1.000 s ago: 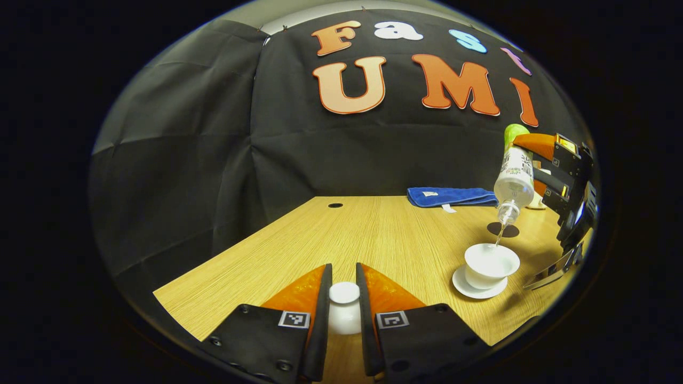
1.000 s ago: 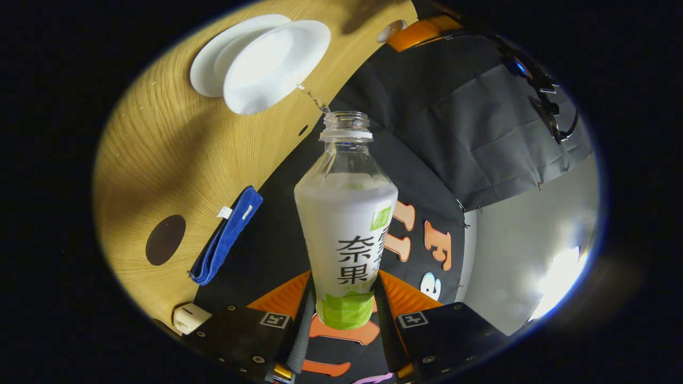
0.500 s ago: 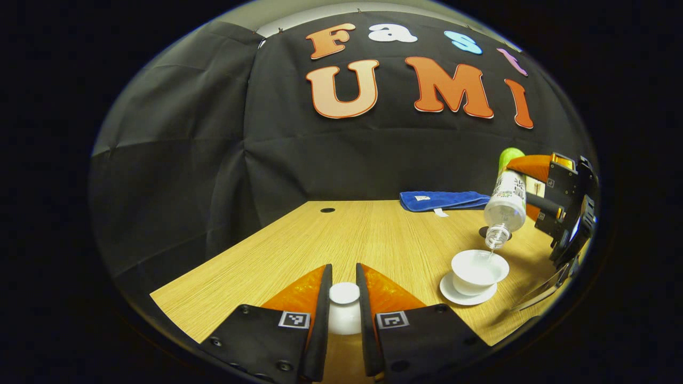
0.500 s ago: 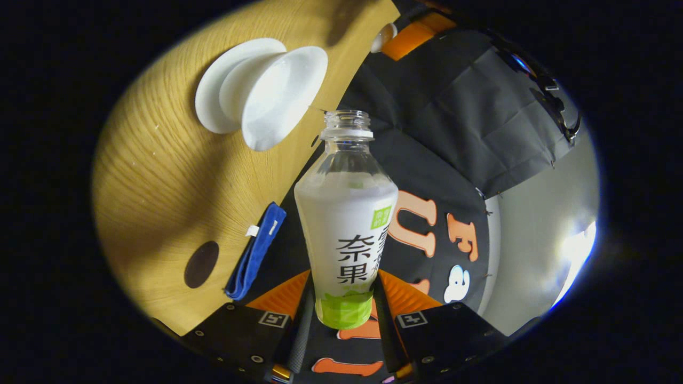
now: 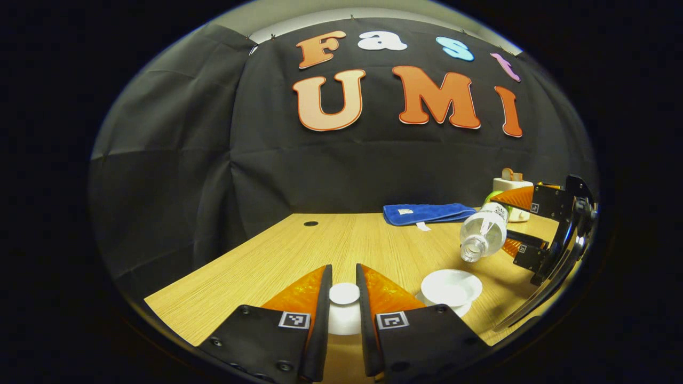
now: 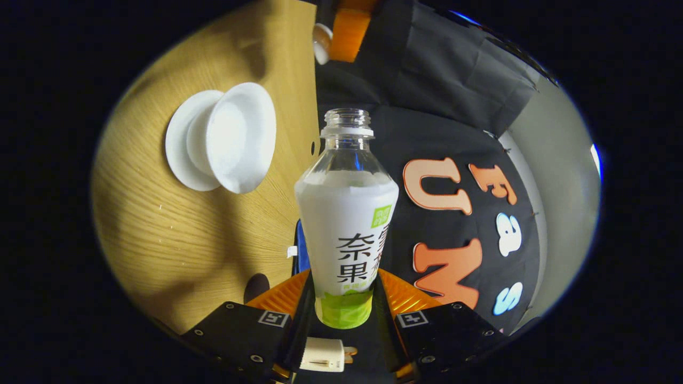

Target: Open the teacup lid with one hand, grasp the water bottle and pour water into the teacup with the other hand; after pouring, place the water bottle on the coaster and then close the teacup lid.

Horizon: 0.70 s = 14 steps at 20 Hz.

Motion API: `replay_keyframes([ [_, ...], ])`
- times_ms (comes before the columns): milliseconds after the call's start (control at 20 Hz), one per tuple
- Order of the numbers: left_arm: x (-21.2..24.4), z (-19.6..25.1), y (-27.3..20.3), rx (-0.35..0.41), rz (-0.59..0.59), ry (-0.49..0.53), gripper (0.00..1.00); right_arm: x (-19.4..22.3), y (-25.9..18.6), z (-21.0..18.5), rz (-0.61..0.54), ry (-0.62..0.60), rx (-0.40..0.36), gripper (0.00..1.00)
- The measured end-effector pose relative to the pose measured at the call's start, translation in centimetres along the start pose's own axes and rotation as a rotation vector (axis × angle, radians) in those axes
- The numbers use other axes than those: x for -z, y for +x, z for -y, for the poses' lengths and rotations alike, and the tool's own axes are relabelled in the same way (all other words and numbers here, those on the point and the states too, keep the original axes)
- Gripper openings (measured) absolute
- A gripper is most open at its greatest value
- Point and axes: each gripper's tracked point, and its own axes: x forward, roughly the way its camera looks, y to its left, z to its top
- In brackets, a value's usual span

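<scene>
Between my right tongs (image 6: 341, 306) the thin, open water bottle (image 6: 346, 224) is clamped low, probably crushable; my left tongs (image 5: 344, 304) pinch the fragile lid (image 5: 344, 293) by its knob.

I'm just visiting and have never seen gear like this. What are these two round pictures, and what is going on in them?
There is no robot arm here: a person holds a two-finger gripper in each hand, and a fisheye camera rides on each. The left gripper view looks along the left gripper, which is shut on a white lid. The right gripper view looks along the right gripper, shut on an uncapped bottle tipped sideways. On the wooden table stand an open teacup on a saucer, a folded blue cloth and a dark round coaster.
</scene>
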Motion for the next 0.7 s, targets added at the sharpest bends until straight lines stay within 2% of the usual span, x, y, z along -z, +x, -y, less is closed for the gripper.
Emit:
replay_keyframes([
  [450,-2.9,4.3,0.6,0.064,0.051,0.012,0.31,6.0,1.4,4.8,-0.127,0.373,0.037,0.59],
  [700,-4.1,6.6,0.4,0.097,0.072,0.015,0.29,7.9,2.3,5.7,-0.165,0.606,0.047,0.59],
])
